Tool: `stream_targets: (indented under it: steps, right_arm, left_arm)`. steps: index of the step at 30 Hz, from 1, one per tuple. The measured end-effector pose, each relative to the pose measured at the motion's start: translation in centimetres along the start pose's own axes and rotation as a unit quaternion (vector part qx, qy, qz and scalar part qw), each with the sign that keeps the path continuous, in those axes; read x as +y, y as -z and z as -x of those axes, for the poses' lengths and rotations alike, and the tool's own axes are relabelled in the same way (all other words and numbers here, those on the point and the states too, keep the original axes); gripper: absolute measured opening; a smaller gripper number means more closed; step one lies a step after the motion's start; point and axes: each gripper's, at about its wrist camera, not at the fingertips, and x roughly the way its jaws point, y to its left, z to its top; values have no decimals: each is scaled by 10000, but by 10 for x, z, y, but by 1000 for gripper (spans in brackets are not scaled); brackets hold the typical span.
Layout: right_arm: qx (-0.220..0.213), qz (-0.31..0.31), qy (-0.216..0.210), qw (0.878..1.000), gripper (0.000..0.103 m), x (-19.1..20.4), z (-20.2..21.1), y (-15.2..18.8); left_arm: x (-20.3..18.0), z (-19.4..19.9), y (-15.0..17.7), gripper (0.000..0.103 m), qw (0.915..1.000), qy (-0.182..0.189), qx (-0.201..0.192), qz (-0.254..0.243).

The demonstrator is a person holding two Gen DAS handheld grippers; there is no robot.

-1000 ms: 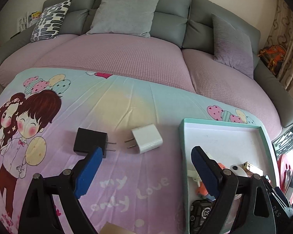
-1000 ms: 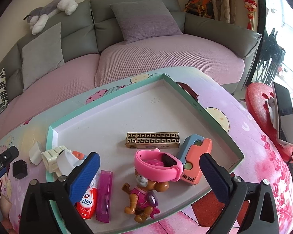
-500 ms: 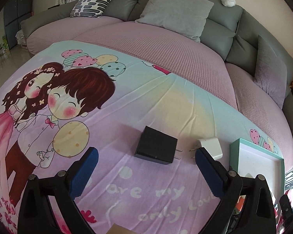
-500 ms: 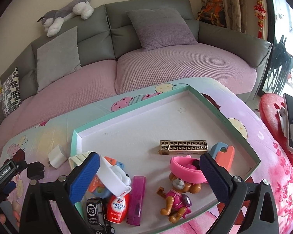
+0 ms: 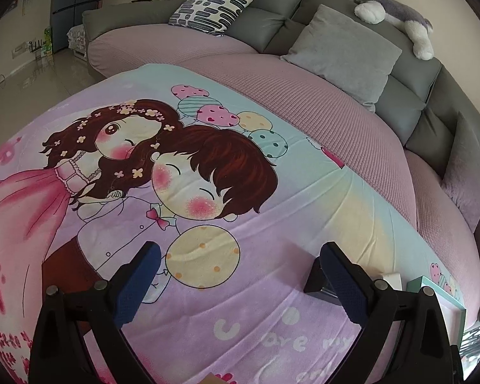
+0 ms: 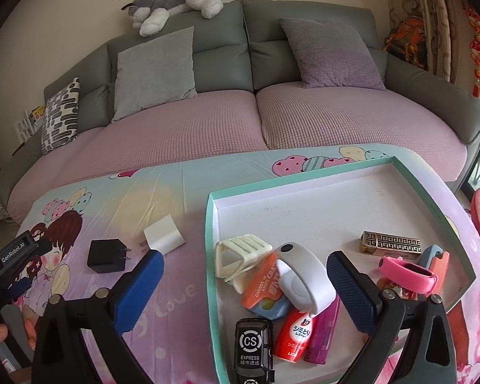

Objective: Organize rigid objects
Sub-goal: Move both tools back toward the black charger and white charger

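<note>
A black charger and a white charger lie prongs facing on the cartoon-print cloth, left of the teal-rimmed tray. The tray holds a cream clip, a white wristband, a red bottle, a gold box and a pink wristband. My right gripper hangs open over the tray's left edge, holding nothing. My left gripper is open and empty over the cloth. Its right finger hides most of the black charger; the white charger peeks out beyond.
The left gripper's body and a hand show at the far left of the right wrist view. A sofa with cushions runs along the table's far side. A black stamp and purple lighter lie at the tray's near edge.
The left gripper swung left, so both chargers and the tray slid to its view's right edge. The right gripper also swung left, from over the tray's middle to its left edge.
</note>
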Motion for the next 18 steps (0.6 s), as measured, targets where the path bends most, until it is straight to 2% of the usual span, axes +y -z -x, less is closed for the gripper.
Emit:
stream_targets:
  steps: [5, 9, 12, 18]
  right_arm:
    - [11, 128, -190, 9997, 103, 16, -4, 3]
    - [44, 222, -205, 9995, 103, 23, -8, 5]
    - [52, 230, -298, 9993, 103, 27, -11, 3]
    - [119, 260, -482, 9984, 103, 30, -21, -6]
  left_arm:
    - [-13, -5, 1, 100, 9993, 112, -57, -350]
    - [-30, -20, 6, 100, 9971, 281, 124, -696]
    - [-43, -29, 12, 100, 9936, 445, 313, -986]
    - [-64, -41, 23, 100, 9853, 488, 472, -1565]
